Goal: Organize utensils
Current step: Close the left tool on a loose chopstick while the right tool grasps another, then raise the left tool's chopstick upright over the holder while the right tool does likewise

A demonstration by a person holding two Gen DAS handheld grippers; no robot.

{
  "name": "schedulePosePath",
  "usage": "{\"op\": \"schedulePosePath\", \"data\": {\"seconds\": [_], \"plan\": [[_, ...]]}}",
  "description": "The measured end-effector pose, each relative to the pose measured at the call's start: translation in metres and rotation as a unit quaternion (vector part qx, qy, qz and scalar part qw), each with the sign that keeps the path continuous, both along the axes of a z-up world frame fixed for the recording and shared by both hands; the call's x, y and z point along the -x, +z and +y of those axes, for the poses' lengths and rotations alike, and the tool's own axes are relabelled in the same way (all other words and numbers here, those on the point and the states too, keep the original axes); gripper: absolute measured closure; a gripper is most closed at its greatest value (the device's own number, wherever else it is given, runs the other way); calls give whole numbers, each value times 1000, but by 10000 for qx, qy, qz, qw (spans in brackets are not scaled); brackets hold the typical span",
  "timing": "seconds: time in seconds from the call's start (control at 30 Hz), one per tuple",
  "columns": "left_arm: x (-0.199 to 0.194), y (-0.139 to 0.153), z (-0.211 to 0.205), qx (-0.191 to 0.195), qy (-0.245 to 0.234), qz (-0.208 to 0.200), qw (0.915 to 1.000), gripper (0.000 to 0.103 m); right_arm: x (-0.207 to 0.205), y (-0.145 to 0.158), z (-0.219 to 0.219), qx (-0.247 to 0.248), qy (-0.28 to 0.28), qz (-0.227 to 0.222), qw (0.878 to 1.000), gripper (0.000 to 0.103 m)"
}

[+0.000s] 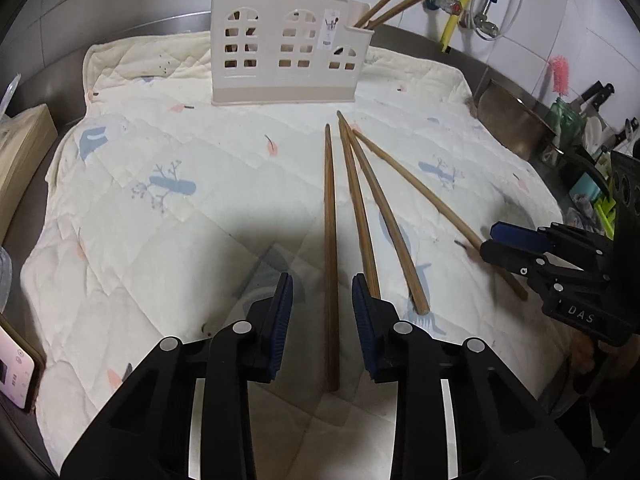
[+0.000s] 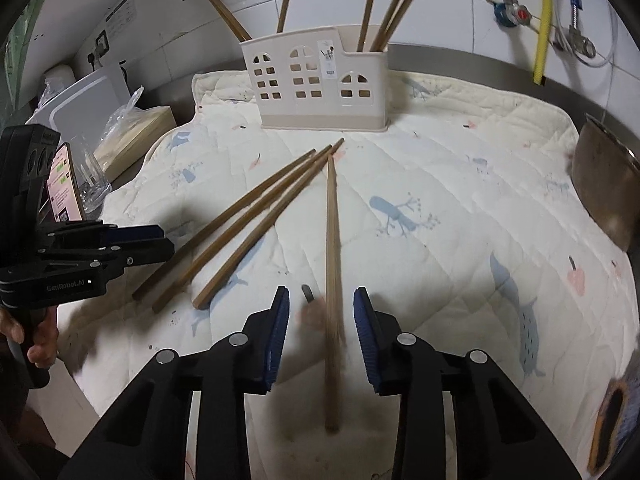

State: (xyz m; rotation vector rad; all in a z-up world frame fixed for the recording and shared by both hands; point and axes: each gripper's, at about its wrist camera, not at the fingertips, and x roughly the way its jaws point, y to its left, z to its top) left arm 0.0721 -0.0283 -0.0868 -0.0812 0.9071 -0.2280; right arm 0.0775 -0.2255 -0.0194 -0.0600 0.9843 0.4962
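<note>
Chopsticks (image 1: 331,256): four on quilted mat (image 1: 160,240); holder (image 1: 286,50) at twelve o'clock. My left claw (image 1: 322,308) and right claw (image 2: 321,320) each straddle one, pads parted, not gripping.

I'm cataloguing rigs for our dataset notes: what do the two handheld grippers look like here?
Both are matte black plastic, with two angular fingers ending in ribbed blue pads and round silver pivot pins. From the left wrist view, the right gripper shows raised "DAS" lettering on its body. From the right wrist view, the left gripper carries white "GenRobot.AI" lettering. No cables or sleeves are visible.
</note>
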Motion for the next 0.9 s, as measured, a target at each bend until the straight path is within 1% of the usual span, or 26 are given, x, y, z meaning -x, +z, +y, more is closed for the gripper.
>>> {"op": "schedulePosePath", "data": {"seconds": [0.13, 0.2, 0.27, 0.33, 0.53, 0.6, 0.7, 0.77, 0.8, 0.87, 0.9], "plan": [[0, -3, -3, 4, -25, 42, 10000, 74, 0, -3, 1, 10, -1, 52, 10000, 75], [-2, -4, -4, -8, -33, 47, 10000, 79, 0, -4, 0, 22, -7, 59, 10000, 77], [-3, -5, -5, -4, -39, 57, 10000, 80, -1, -5, 0, 33, -26, 69, 10000, 78], [-4, -6, -6, -15, -59, 72, 10000, 84, -2, -7, -1, 35, -63, 105, 9999, 80], [-7, -11, -12, -102, -84, 93, 9999, 84, -3, -10, -1, 61, -87, 155, 9998, 83], [-7, -11, -13, -112, -92, 89, 9999, 84, -3, -11, -1, 78, -90, 161, 9998, 86], [-8, -12, -13, -172, -80, 70, 9998, 88, -3, -12, 0, 130, -99, 166, 9997, 88], [-8, -12, -13, -186, -46, 67, 9998, 92, -3, -13, 2, 191, -105, 139, 9997, 90], [-9, -12, -13, -174, -34, 71, 9998, 96, -2, -13, 2, 220, -107, 121, 9996, 92], [-9, -10, -11, -115, -15, 80, 9999, 97, -2, -12, 3, 278, -92, 73, 9995, 96], [-9, -9, -11, -102, -18, 66, 9999, 97, -1, -11, 3, 266, -88, 64, 9996, 96]]}}
